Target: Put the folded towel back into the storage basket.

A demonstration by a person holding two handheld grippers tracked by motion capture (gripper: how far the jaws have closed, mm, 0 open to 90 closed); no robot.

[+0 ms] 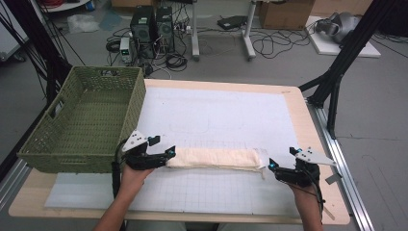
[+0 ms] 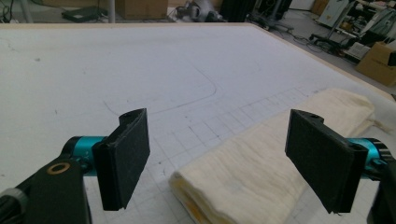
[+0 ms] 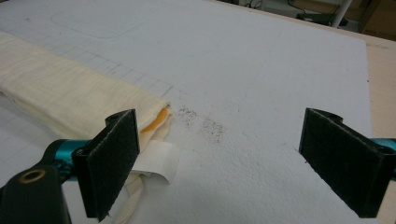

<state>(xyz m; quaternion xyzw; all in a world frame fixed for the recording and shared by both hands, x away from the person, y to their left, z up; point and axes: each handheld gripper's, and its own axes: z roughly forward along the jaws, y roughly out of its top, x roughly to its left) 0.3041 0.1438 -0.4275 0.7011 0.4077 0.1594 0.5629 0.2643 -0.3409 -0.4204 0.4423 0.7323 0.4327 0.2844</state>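
Note:
A cream cloth lies folded into a long narrow strip across the white gridded mat, near the front. My left gripper is at the strip's left end, open, its jaws straddling the folded end without closing on it. My right gripper sits just off the strip's right end, open, with bare mat between its jaws. Its left jaw stands beside the cloth's end, where a white label and a yellow inner layer show.
A green woven basket stands empty on the table's left side, close behind my left hand. The wooden table edge runs along the right. Black stand legs, computers and cables are on the floor beyond the table.

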